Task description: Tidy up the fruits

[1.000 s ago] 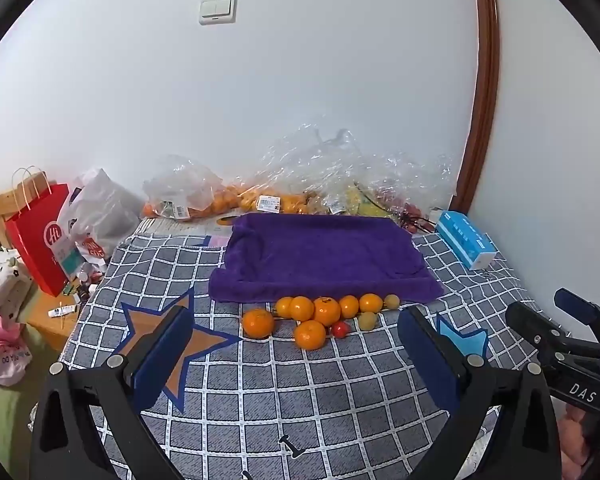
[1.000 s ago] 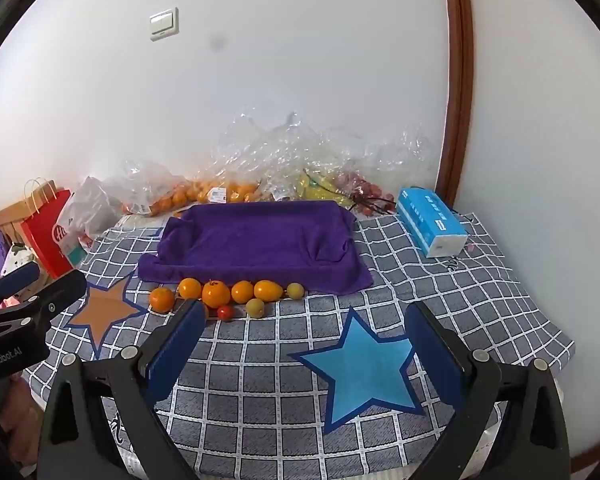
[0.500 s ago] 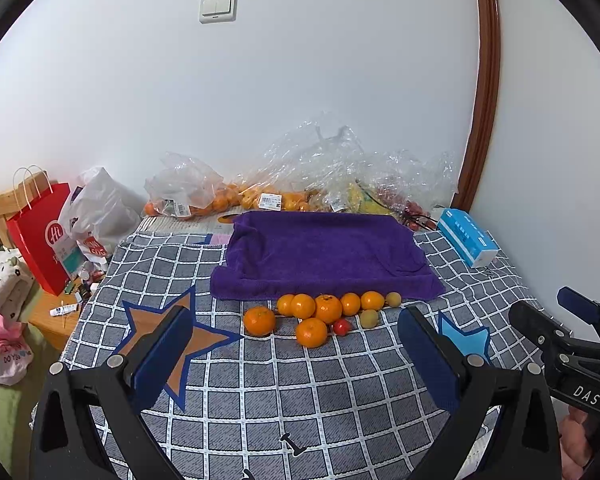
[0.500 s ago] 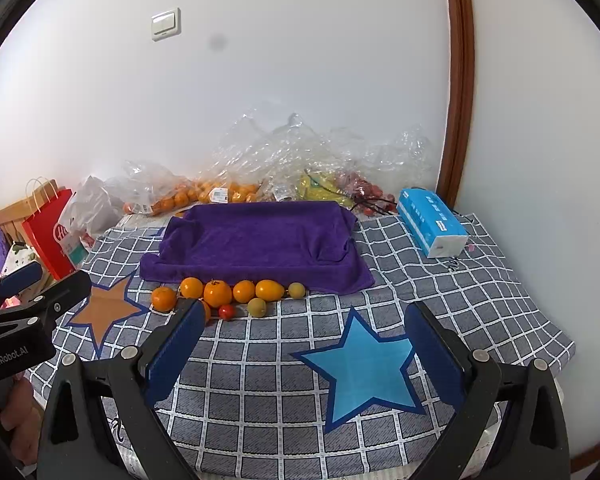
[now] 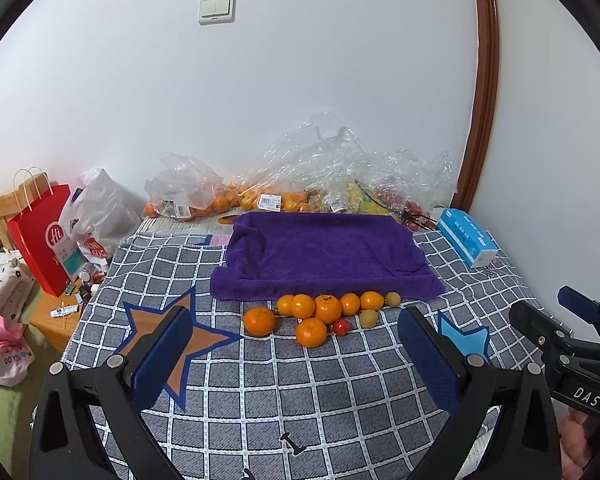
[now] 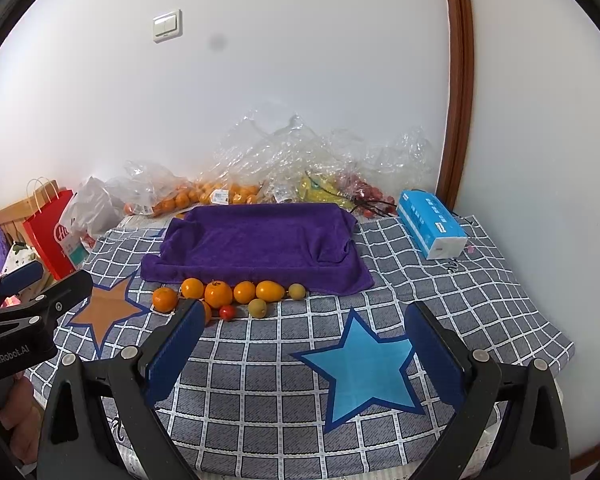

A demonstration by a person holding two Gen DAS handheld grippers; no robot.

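At the far left a red paper bag (image 5: 44, 236) stands off the edge of the surface (image 5: 340, 400), with a white plastic bag (image 5: 100, 216) just beside it. My left gripper (image 5: 296, 356) hangs above the checked cloth with its blue pads spread wide and nothing between them. Ahead of it the fruits lie loose on the cloth along the near edge of the purple towel (image 5: 320, 252): one orange (image 5: 259, 321) apart at the left end, then a row of oranges (image 5: 328, 307) touching one another, a larger orange (image 5: 311, 332) in front of that row, a small red tomato (image 5: 341, 327) just beside it, and two small yellow-green fruits (image 5: 369, 318) at the right end. Behind the towel, against the wall, clear plastic bags (image 5: 320, 172) hold more oranges and other produce. Further right a blue tissue pack (image 6: 432, 228) lies near the wooden door frame (image 6: 456, 80). My right gripper (image 6: 300, 352) is likewise wide open and empty, held over the blue star (image 6: 364, 372) printed on the cloth, well apart from the fruits, which sit ahead and to its left.
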